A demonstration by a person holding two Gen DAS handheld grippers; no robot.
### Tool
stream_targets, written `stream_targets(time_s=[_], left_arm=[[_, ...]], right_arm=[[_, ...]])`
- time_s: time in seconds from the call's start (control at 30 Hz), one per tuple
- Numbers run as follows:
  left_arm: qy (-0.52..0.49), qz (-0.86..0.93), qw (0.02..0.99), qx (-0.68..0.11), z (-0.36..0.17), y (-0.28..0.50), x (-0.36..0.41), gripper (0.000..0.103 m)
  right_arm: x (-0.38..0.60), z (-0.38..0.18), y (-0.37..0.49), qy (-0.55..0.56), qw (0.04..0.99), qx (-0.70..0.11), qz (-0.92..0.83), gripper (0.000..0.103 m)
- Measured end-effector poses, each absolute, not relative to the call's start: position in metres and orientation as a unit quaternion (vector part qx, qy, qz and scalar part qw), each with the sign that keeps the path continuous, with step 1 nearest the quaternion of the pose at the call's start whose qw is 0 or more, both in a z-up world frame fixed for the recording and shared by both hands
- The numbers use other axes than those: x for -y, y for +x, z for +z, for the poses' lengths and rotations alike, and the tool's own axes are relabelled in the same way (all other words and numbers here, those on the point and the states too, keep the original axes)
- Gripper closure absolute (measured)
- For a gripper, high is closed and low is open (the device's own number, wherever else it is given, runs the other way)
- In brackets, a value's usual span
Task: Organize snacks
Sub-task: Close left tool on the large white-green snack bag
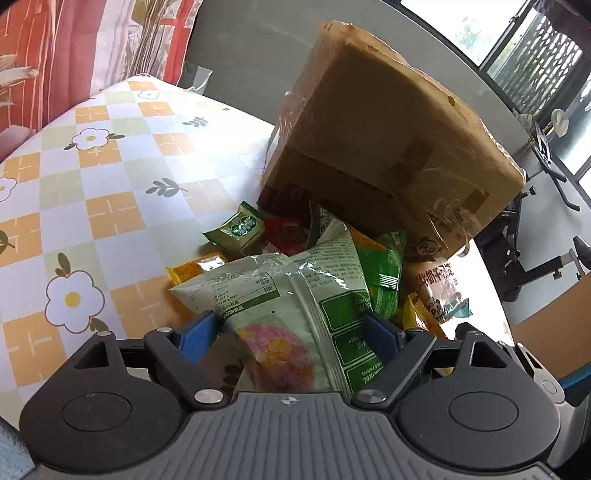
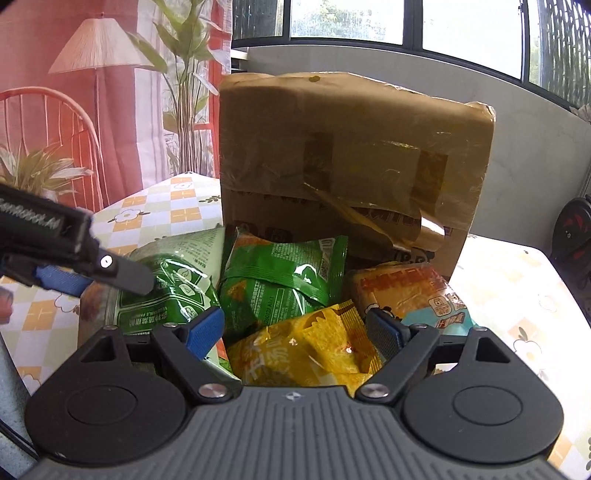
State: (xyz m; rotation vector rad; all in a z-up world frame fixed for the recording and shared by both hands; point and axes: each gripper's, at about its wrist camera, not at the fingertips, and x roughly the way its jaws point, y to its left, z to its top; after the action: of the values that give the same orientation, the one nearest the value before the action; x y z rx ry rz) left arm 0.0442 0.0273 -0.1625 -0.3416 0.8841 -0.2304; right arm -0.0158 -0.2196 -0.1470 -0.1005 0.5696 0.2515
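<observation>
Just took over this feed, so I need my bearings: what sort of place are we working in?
Probably a home living or dining room: a table under a flowered checked cloth, exercise equipment by the large windows, and a printed backdrop curtain.

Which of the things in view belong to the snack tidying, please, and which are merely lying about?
Belonging to the job:
pale green snack bag
dark green packet
yellow packet
orange packet
small green packet
cardboard box

Just there:
flowered tablecloth
exercise machine
red curtain
</observation>
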Motion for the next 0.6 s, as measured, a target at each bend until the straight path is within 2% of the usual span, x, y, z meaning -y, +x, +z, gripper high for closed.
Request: stream_targets(time_s=[0.23,0.47,0.53,0.6], left_arm=[[-0.161,-0.104,0.885,-0.425,-0.162,0.047,-0.021,0.007],[-0.121,-0.101,0.886,-0.436,-0.177,0.045,-0.008,0.006],[-0.124,-0.106,0.884,-0.438,-0.179,0.046,-0.010,0.009],[-0.122,-0.118,0.885,-0.434,-0.179,0.045,-0.012,0.022]], right_arm=[[0.214,-0.151,-0.019,-0.053,0.946,-0.285,0.143,0.017],[0.219,-0.156,-0.019,-0.031,0.944,-0.294,0.146,0.017],[0.222,-0.157,-0.020,-0.025,0.944,-0.296,0.143,0.017],[0.227,-0.158,-0.022,-0.019,0.945,-0.295,0.138,0.017]])
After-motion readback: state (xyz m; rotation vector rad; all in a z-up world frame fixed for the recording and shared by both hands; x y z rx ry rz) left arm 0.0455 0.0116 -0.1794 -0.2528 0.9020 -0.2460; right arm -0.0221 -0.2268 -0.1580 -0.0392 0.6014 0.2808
